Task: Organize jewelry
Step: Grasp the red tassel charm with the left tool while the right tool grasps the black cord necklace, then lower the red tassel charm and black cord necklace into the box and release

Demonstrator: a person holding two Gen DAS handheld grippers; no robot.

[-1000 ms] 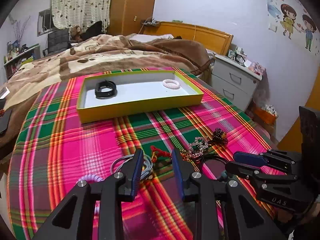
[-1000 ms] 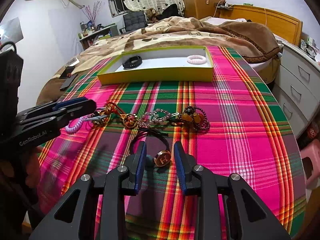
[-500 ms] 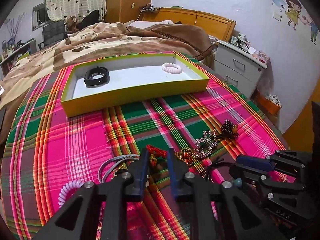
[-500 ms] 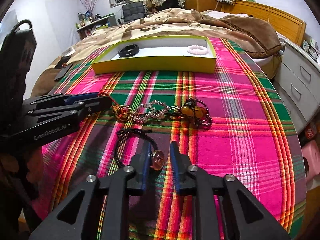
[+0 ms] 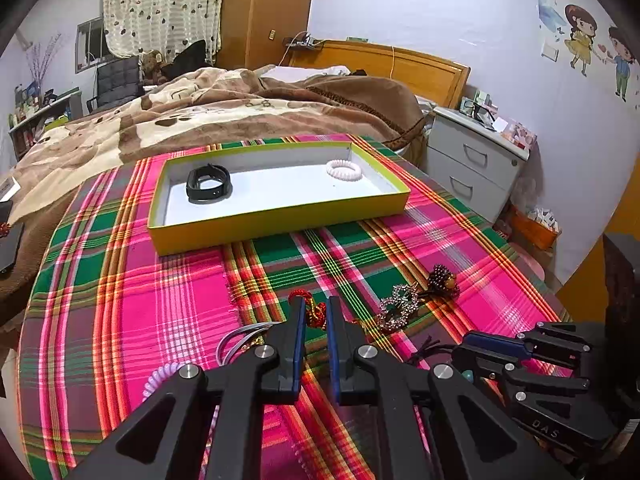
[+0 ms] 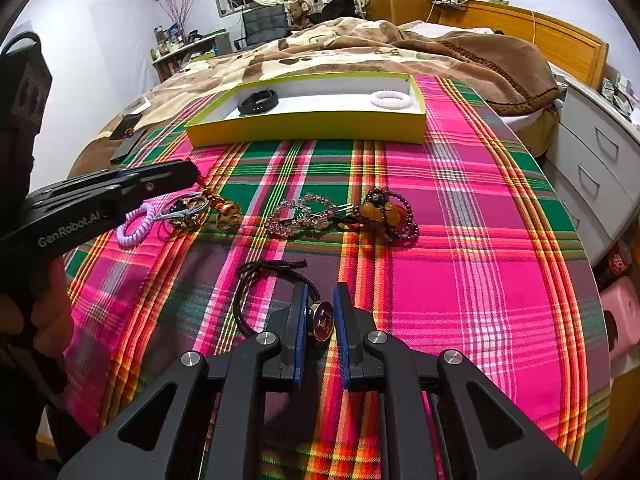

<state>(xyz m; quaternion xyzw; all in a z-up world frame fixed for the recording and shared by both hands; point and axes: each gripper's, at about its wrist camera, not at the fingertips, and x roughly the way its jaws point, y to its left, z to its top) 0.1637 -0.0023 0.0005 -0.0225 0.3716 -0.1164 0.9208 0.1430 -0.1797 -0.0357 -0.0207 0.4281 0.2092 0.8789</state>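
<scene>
Task partly done, judging by the layout: yellow tray [image 6: 312, 128] at upper centre of right-wrist frame holding only a black band [image 6: 258, 103] at its left end and a white coil ring [image 6: 391, 100] at its right. Still loose on plaid cloth [image 6: 480, 240], left to right: lilac coil tie [image 6: 136, 226], gold-and-silver tangle [image 6: 192, 212], crystal piece [image 6: 300, 218], dark bead cluster [image 6: 390, 216]. Left gripper [image 5: 314, 312] jaws narrowed around red cord knot [image 5: 314, 312]; right gripper [image 6: 320, 312] pinching gold charm [image 6: 322, 318] of black hair tie [image 6: 260, 276], lower centre.

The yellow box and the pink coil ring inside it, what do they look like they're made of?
Yellow box: probably cardboard, with thin straight walls, a matte yellow outside and a white lining. Pink coil ring: likely soft plastic, a smooth spiral cord like a hair tie.
</scene>
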